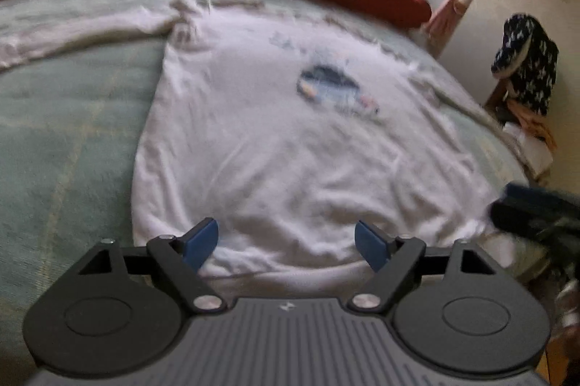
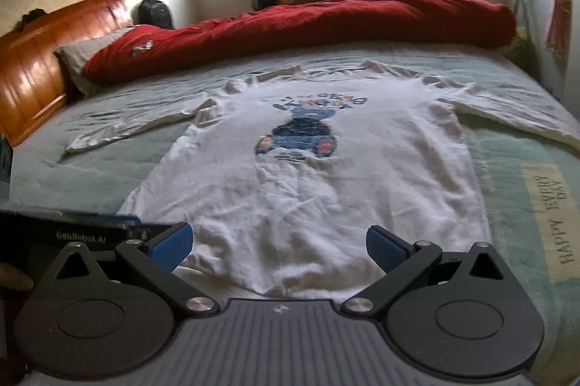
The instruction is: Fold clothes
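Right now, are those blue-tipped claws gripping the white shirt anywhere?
No. Both the left gripper and the right gripper stand open over the hem of the white shirt, with nothing pinched between their pads.

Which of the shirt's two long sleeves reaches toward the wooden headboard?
The sleeve on the picture-left of the right wrist view; it stretches across the green sheet toward the headboard. The other sleeve runs toward the bed's opposite edge.

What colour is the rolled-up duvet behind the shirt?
Red; the duvet shows best in the right wrist view.
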The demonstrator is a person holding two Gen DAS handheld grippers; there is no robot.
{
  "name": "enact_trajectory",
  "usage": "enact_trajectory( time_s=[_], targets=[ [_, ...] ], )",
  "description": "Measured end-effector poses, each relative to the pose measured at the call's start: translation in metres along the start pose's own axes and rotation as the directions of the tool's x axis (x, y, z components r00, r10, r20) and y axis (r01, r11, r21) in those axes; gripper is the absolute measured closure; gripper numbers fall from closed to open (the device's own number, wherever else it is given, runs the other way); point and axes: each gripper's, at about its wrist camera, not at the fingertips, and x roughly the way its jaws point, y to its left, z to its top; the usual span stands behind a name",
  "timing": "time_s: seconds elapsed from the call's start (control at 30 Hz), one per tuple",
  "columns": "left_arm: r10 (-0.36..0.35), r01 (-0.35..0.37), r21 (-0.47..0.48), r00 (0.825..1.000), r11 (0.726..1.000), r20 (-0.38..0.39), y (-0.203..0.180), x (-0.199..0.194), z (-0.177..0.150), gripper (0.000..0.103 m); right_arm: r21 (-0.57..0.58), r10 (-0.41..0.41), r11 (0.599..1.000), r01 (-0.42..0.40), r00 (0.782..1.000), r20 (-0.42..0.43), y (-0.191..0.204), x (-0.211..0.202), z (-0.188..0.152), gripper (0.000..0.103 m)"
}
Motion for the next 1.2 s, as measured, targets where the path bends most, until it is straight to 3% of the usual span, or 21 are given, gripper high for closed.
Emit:
enact_trajectory(
  time_s=[0.2, 0.3, 0.53, 0.7, 0.9, 1.2],
  targets=[
    [-0.077, 0.077, 0.037, 0.997, 0.996, 0.013, 0.014, 0.003, -0.004, 0.02, -0.012, -0.11, 0.994, 0.11, 0.994, -0.026, 0.019, -0.022, 0.005, 0.0],
    [-0.13, 0.129, 0.031, 0.991, 0.991, 0.022, 0.022, 0.002, -0.005, 0.02, -0.047, -0.148, 0.988, 0.148, 0.989, 0.013, 0.038, -0.033, 0.014, 0.0],
    [-0.208, 0.208, 0.025, 0.978, 0.978, 0.0, 0.035, 0.0, -0.001, 0.02, -0.04, -0.129, 0.991, 0.131, 0.991, 0.035, 0.07, -0.033, 0.028, 0.0],
    [-0.229, 0.23, 0.038, 0.973, 0.973, -0.02, 0.039, 0.001, 0.0, 0.02, -0.078, -0.156, 0.984, 0.158, 0.987, 0.033, 0.079, -0.025, 0.034, 0.0],
    [-0.235, 0.237, 0.044, 0.971, 0.971, -0.035, 0.041, 0.001, 0.002, 0.02, -0.065, -0.18, 0.981, 0.181, 0.983, 0.021, 0.056, -0.014, 0.038, 0.0],
    [-0.186, 0.188, 0.048, 0.982, 0.981, -0.043, 0.034, 0.004, 0.002, 0.02, -0.07, -0.105, 0.992, 0.102, 0.994, -0.043, 0.02, 0.012, 0.028, 0.0]
  ],
)
